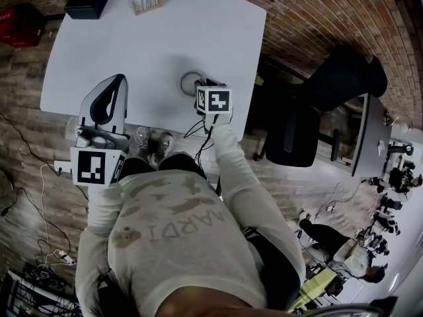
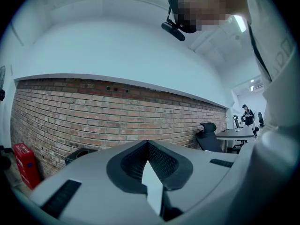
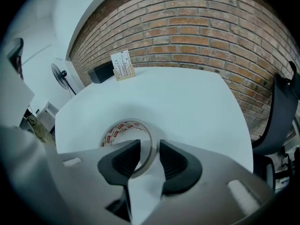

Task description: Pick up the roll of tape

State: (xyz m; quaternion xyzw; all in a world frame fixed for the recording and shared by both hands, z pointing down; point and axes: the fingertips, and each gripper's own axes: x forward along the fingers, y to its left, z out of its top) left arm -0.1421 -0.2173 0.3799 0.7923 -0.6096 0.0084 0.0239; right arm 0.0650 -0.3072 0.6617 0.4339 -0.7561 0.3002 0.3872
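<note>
Head view, left side: left gripper [image 1: 118, 81] held level over the near edge of the bench [image 1: 165, 38], jaws pressed together, empty. Further right: roll of tape [image 1: 191, 82] lying flat, hole facing straight up. Right gripper [image 3: 150, 146] angled downward, jaws spread astride the roll's near wall, one inside the ring, one outside.
</note>
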